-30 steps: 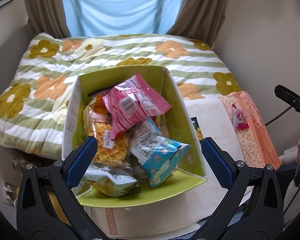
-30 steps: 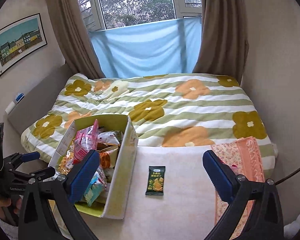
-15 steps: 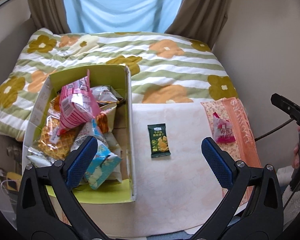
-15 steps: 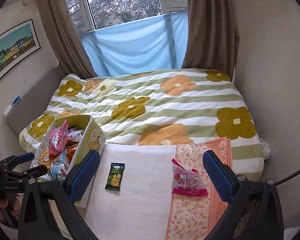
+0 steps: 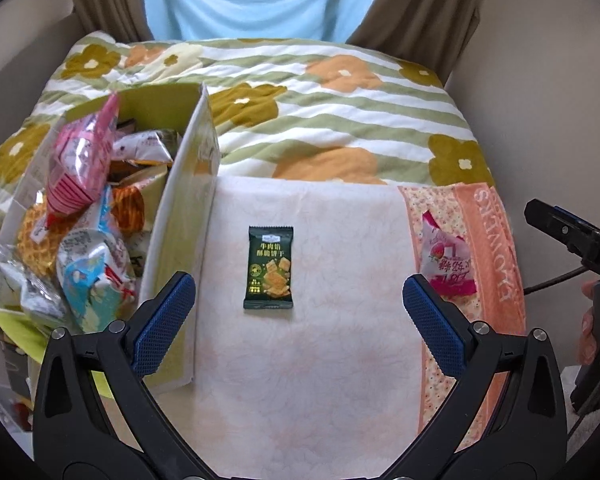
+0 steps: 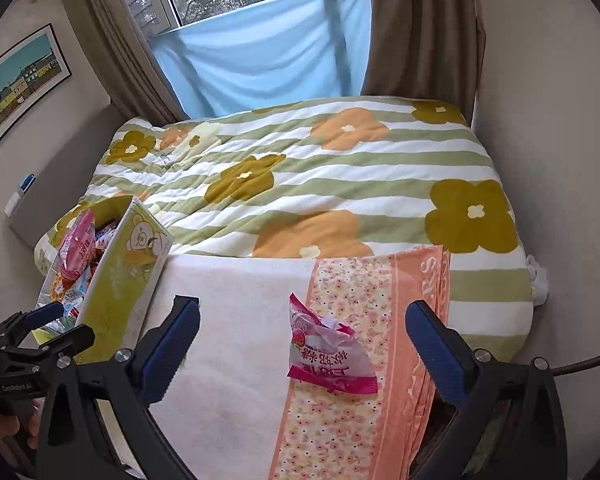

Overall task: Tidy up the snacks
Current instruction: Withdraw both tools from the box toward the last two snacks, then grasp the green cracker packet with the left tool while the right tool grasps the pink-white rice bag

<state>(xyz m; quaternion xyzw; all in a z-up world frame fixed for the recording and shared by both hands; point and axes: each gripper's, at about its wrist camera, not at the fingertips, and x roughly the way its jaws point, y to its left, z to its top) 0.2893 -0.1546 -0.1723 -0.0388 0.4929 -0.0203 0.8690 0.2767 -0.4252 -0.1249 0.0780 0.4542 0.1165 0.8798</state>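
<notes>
A dark green cracker packet (image 5: 269, 268) lies flat on a white towel (image 5: 300, 360). My left gripper (image 5: 299, 318) is open and empty just above and short of it. A pink strawberry candy bag (image 6: 329, 354) lies on a peach floral towel (image 6: 340, 420); it also shows in the left wrist view (image 5: 446, 261). My right gripper (image 6: 302, 346) is open and empty, with its jaws on either side of the bag. A green box (image 5: 180, 216) full of snack packets (image 5: 88, 240) stands at the left; it also shows in the right wrist view (image 6: 128, 276).
The towels lie on the near edge of a bed with a green striped flower quilt (image 6: 300, 184). A wall is close on the right. Curtains (image 6: 420, 28) and a window are beyond the bed. The left gripper shows at the left edge of the right wrist view (image 6: 40, 340).
Both grippers have swung right. The left one left the box and now faces the green packet. The right one left the packet and now faces the pink bag, closer in.
</notes>
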